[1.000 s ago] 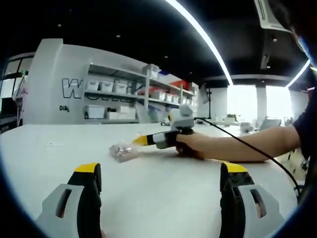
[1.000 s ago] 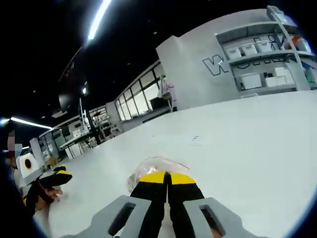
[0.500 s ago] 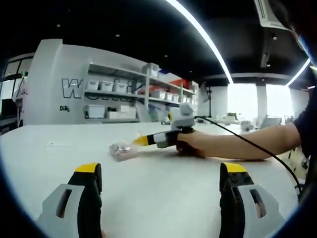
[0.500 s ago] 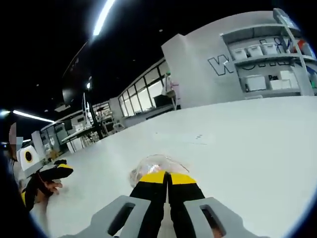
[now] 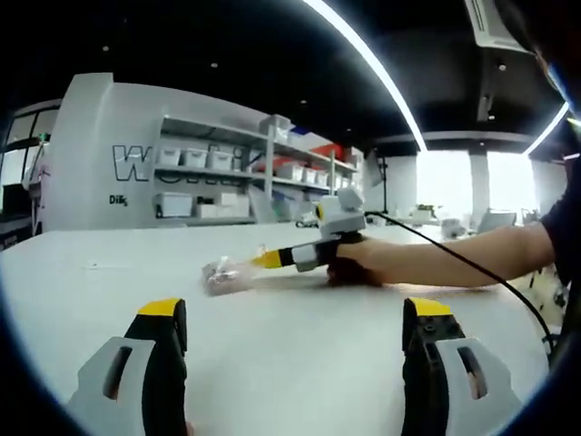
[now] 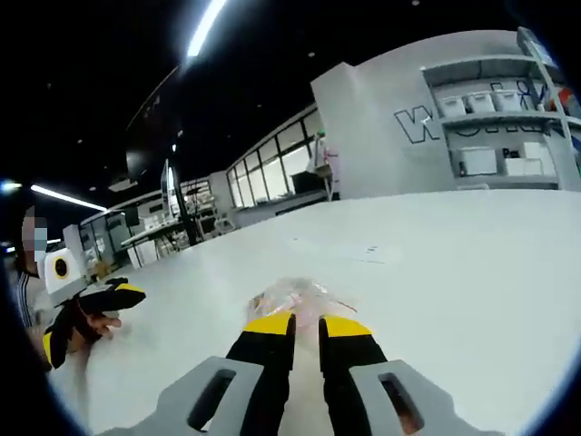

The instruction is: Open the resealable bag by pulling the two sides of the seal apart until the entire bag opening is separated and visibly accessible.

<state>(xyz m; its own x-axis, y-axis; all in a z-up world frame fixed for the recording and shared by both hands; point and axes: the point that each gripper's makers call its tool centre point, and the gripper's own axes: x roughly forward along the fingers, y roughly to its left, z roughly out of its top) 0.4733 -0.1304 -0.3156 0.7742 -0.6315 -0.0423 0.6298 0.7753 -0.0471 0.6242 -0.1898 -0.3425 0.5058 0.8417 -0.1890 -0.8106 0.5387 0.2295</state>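
A small clear resealable bag [image 5: 222, 275] with pinkish contents lies on the white table [image 5: 300, 354]. In the left gripper view my left gripper [image 5: 295, 316] stands wide open near the table's front, well short of the bag and holding nothing. The right gripper [image 5: 265, 261], held by a hand, reaches in from the right with its yellow tips at the bag's right edge. In the right gripper view the bag [image 6: 295, 295] sits just beyond my right gripper [image 6: 307, 324], whose jaws stand a narrow gap apart. Whether the bag's edge lies between them I cannot tell. The left gripper [image 6: 102, 304] shows at far left.
The white table [image 6: 454, 272] stretches wide around the bag. Shelves with white bins [image 5: 195, 182] stand against the far wall. A black cable [image 5: 472, 272] trails from the right gripper along the person's forearm [image 5: 436, 263].
The right gripper's jaws, pressed together before, have parted by a narrow gap. The right hand has drifted slightly to the right in the left gripper view. The left gripper stays open.
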